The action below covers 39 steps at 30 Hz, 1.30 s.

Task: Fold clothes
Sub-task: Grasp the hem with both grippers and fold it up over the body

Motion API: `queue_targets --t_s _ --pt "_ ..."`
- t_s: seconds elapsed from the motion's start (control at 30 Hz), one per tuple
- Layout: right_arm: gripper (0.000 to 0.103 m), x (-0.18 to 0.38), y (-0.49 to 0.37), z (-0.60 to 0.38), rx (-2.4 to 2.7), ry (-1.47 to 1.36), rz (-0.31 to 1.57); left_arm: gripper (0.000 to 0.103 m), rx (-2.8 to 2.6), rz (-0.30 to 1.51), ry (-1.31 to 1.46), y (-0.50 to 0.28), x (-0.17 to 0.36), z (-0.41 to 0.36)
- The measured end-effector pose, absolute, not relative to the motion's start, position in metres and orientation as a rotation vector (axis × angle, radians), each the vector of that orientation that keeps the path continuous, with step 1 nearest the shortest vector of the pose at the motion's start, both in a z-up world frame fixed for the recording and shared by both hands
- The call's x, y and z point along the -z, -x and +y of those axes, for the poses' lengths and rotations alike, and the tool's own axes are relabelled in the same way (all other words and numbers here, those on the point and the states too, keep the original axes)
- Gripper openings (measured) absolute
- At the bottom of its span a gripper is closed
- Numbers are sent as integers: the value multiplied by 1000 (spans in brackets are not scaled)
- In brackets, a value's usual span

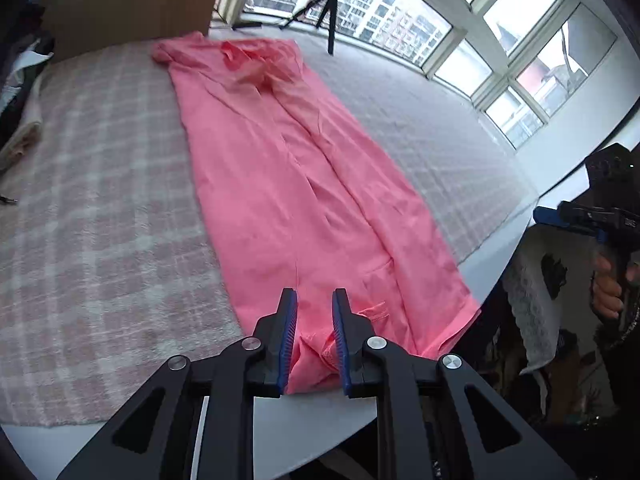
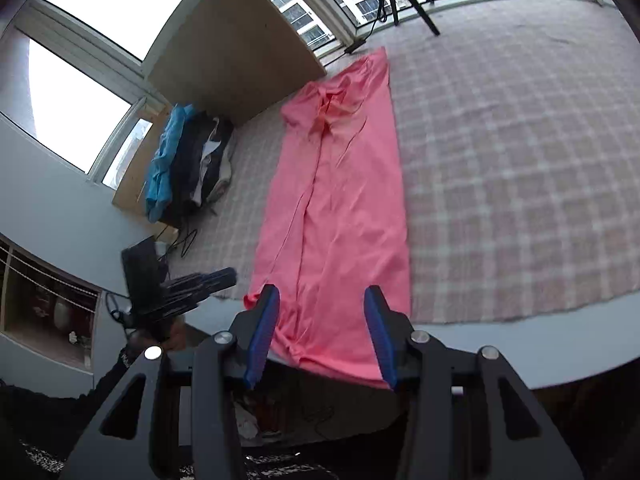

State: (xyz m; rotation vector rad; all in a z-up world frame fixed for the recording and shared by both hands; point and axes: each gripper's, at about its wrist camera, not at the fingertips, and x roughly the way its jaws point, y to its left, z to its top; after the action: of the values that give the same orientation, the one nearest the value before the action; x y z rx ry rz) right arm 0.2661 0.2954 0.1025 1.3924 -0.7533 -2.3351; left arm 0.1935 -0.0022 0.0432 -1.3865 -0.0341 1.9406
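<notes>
Lying long on the plaid blanket [image 2: 520,160], the pink garment [image 1: 288,184] has its near hem over the worktop [image 1: 312,412] edge. The left claw [image 1: 315,340] stands narrowly open around bunched hem, the right claw [image 2: 320,332] wide open above it. Next, both should probably close on the hem corners and carry them toward the far end.

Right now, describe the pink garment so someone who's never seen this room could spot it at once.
Find the big checked blanket covering the bed by the windows. Down its middle lies the pink garment, spread out in one long strip with its near end hanging over the bed edge. It is the only pink, flattened piece; the other clothes are blue and dark, heaped aside.
</notes>
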Motion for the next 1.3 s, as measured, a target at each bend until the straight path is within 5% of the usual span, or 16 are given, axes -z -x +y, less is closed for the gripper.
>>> queue_targets --t_s 0.3,0.53,0.67,0.93,1.13,1.17,1.23,1.3 --pt "44 -85 -314 296 2356 -1470 -724 15 -1544 246 1527 -280 -27 -3" --pt "44 -39 -314 292 2390 -1630 -675 15 -2021 90 1521 -275 -46 -35" --pt "44 -22 -303 286 2442 -1691 -571 24 -2092 -29 1564 -272 -37 -29" --pt "44 1 -288 272 2449 -1771 -413 33 -2132 -47 1633 -274 -19 -6" --pt "43 -1 -287 253 2395 -1773 -283 29 -2123 34 1621 -283 -21 10" --pt "41 -1 -288 249 2387 -1768 -255 27 -2123 41 1616 -283 -21 12" --pt "29 -2 -288 244 2371 -1766 -217 5 -2112 24 1615 -283 -19 13" --pt "8 0 -289 244 2345 -1760 -249 2 -2097 3 1603 -281 -18 13"
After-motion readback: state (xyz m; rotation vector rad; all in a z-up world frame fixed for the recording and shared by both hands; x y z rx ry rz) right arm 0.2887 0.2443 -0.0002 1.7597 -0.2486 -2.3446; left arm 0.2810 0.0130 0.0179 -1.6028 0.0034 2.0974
